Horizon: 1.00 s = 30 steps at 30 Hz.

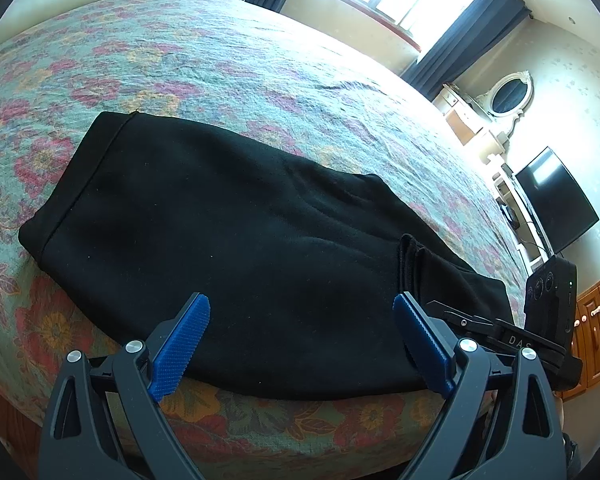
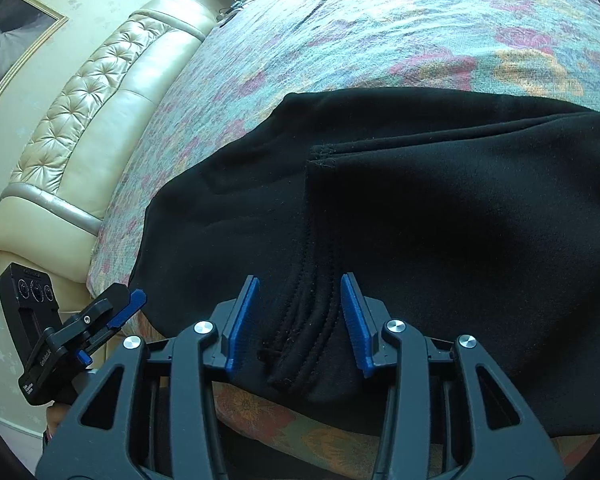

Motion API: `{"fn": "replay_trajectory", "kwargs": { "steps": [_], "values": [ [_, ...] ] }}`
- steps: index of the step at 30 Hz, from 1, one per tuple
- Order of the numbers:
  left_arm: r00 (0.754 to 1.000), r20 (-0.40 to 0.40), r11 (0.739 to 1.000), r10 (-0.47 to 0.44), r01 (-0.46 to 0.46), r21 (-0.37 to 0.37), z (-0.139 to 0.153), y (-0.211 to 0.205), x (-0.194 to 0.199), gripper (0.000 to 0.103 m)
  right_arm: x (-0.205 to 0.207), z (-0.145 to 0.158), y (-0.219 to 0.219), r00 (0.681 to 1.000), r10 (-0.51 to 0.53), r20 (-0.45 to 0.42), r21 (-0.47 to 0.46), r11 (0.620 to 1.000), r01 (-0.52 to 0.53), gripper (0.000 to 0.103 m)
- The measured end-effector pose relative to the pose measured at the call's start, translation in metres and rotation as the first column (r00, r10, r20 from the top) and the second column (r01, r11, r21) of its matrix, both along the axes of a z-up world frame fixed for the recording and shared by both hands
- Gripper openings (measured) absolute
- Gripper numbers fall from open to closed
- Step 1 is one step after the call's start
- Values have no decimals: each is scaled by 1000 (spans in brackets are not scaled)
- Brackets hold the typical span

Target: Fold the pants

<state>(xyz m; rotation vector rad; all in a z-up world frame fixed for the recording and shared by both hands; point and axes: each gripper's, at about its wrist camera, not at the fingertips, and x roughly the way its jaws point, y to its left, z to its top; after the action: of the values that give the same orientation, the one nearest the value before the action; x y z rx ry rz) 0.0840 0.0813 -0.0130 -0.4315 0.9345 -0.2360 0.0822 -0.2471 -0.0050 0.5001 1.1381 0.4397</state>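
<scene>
Our jaws stand apart on both sides: the left gripper (image 1: pixel 300 344) gapes wide over the pants (image 1: pixel 228 248), gripping nothing, while the right gripper (image 2: pixel 300 324) is parted around the 2 stacked cuffs (image 2: pixel 300 344), pads clear of them. The pants lie folded just ahead of both on the bed (image 1: pixel 260 60). Pulling back carelessly, we could snag a cuff and undo the fold.

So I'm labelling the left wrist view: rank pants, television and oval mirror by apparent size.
1. pants
2. television
3. oval mirror
The pants lie nearest, so their lead is partly closeness.
</scene>
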Motion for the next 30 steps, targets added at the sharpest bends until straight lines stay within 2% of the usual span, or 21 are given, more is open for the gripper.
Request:
{"fn": "replay_trajectory", "kwargs": {
  "steps": [3, 8, 12, 13, 14, 16, 18, 20, 22, 24, 28, 29, 30],
  "values": [
    [1000, -6, 1000, -4, 4, 2, -3, -1, 0, 92, -4, 1, 2, 999, 23, 22, 18, 1000, -24, 50],
    [1000, -4, 1000, -12, 12, 7, -3, -3, 1, 92, -18, 20, -19, 997, 4, 83, 87, 996, -12, 51],
    [1000, -5, 1000, -2, 2, -6, -4, 1, 1, 92, -35, 57, -77, 979, -70, 193, 87, 995, 54, 54],
    [1000, -7, 1000, 2, -2, -9, -5, 2, 1, 92, -38, 64, -99, 972, -104, 210, 84, 993, 88, 62],
    [1000, -9, 1000, 5, -5, -12, -5, 2, 1, 92, -40, 69, -124, 967, -143, 212, 79, 988, 129, 66],
    [1000, -10, 1000, 8, -8, -15, -6, 2, 1, 92, -44, 71, -178, 951, -246, 189, 73, 969, 237, 66],
    [1000, -11, 1000, 6, -6, -18, -7, 2, 1, 92, -51, 61, -231, 919, -377, 117, 91, 925, 368, 66],
    [1000, -11, 1000, 1, -2, -13, -7, 1, 1, 92, -59, 40, -264, 912, -410, 15, 157, 902, 403, 66],
    [1000, -12, 1000, -4, 4, -9, -9, -1, 1, 92, -67, 17, -277, 915, -396, -78, 236, 884, 403, 66],
    [1000, -15, 1000, -10, 9, -6, -10, -2, 0, 92, -69, -6, -275, 927, -337, -161, 302, 878, 372, 66],
    [1000, -19, 1000, -16, 16, 11, -11, -6, -1, 92, -69, -28, -264, 934, -287, -215, 330, 878, 346, 63],
    [1000, -19, 1000, -17, 17, 13, -11, -7, -1, 92, -69, -28, -261, 938, -276, -210, 325, 885, 333, 46],
    [1000, -19, 1000, -18, 18, 16, -11, -7, -1, 92, -68, -28, -259, 942, -270, -198, 306, 896, 321, 39]
  ]
}}
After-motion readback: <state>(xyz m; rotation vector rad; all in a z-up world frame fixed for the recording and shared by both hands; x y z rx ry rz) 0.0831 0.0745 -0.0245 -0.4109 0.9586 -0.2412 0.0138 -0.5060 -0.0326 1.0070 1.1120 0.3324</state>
